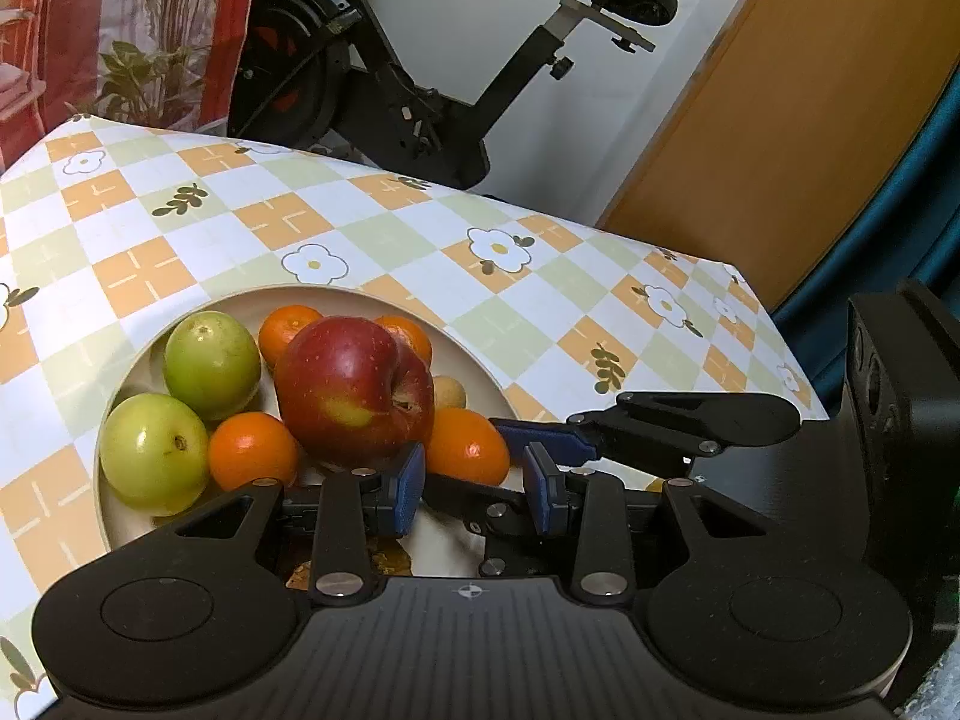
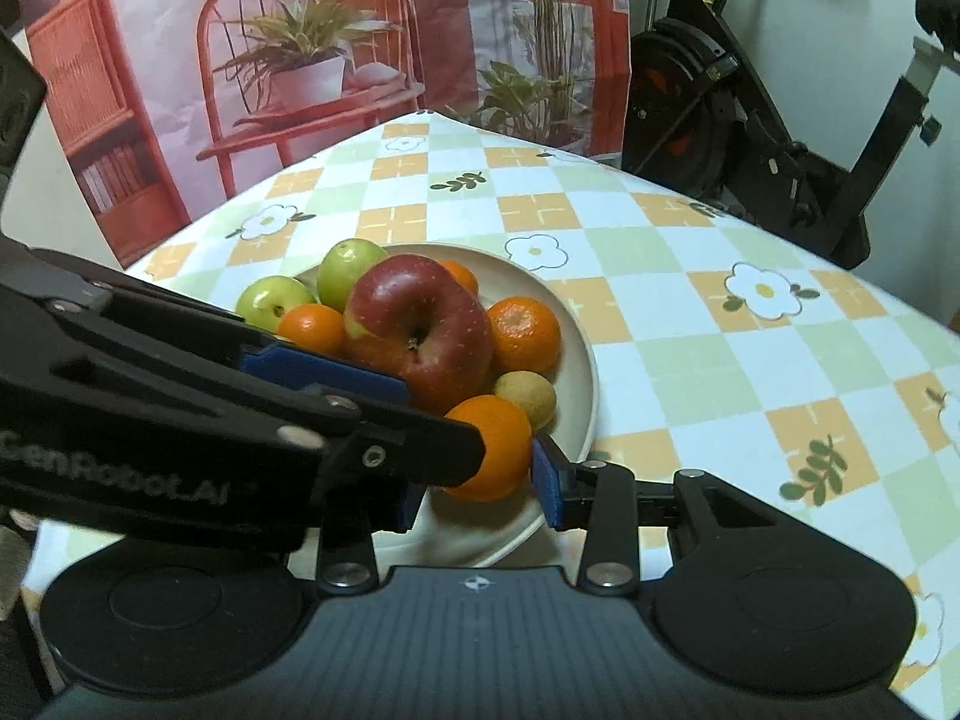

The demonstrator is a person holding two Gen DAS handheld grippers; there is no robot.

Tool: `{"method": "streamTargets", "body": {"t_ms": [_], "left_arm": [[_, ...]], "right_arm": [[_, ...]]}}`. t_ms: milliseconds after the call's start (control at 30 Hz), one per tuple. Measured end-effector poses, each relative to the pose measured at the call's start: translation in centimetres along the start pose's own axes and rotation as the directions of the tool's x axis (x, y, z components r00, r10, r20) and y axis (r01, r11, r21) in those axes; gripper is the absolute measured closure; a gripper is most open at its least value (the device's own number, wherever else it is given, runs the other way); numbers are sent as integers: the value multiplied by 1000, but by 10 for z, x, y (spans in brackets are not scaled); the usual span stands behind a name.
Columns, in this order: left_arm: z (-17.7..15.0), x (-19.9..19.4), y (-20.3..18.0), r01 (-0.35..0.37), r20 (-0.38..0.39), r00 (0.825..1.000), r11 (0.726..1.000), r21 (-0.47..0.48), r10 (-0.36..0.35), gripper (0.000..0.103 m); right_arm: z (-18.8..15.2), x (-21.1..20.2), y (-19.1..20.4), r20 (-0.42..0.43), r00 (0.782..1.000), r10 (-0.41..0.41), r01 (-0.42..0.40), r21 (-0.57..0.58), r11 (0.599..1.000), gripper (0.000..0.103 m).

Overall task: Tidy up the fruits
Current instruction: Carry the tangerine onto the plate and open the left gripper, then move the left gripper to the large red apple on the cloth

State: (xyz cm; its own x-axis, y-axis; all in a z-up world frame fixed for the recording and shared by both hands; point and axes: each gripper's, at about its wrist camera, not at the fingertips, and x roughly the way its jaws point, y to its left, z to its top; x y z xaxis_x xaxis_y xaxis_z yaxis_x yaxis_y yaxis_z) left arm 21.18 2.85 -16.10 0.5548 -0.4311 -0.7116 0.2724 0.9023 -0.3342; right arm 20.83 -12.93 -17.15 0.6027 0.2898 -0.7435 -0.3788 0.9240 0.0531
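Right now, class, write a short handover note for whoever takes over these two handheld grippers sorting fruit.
Left gripper: open, empty, over the plate, near edge.
Right gripper: fingers either side of the nearest mandarin; grip unclear.
Red apple, two green fruits, other mandarins heaped on the plate.
Done: nothing visibly sorted. Left: separate the fruit.

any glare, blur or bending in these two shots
Left wrist view: fisheye bends the table edge, a glare spot sits on the red apple, and fruit is sharp. Right wrist view: straight lines bow toward the corners, and the left gripper looms large, blocking part of the plate.
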Motion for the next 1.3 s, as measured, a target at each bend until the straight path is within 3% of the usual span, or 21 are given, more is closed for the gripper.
{"method": "streamTargets", "body": {"t_ms": [300,433,600,767,1000,1300], "left_arm": [[0,-4,2,17,9,1000,1000,-9,-17,59],[2,-8,-1,10,19,1000,1000,3,-10,59],[1,-14,-8,18,31,999,1000,15,-18,59],[-3,-18,-21,31,29,999,998,59,-32,58],[-15,-18,-36,28,19,999,993,112,-30,53],[-28,-15,-48,15,-3,1000,985,174,-15,53]], "right_arm": [[0,1,1,13,1000,-15,16,-17,1000,62],[-3,-15,-1,51,999,4,-3,-11,1000,54],[-10,-40,-8,94,996,6,-5,-5,1000,53],[-26,-66,-14,150,989,10,-13,22,1000,51],[-57,-86,-8,216,976,5,-15,49,999,34],[-82,-71,-1,212,977,-15,3,56,998,34]]}}
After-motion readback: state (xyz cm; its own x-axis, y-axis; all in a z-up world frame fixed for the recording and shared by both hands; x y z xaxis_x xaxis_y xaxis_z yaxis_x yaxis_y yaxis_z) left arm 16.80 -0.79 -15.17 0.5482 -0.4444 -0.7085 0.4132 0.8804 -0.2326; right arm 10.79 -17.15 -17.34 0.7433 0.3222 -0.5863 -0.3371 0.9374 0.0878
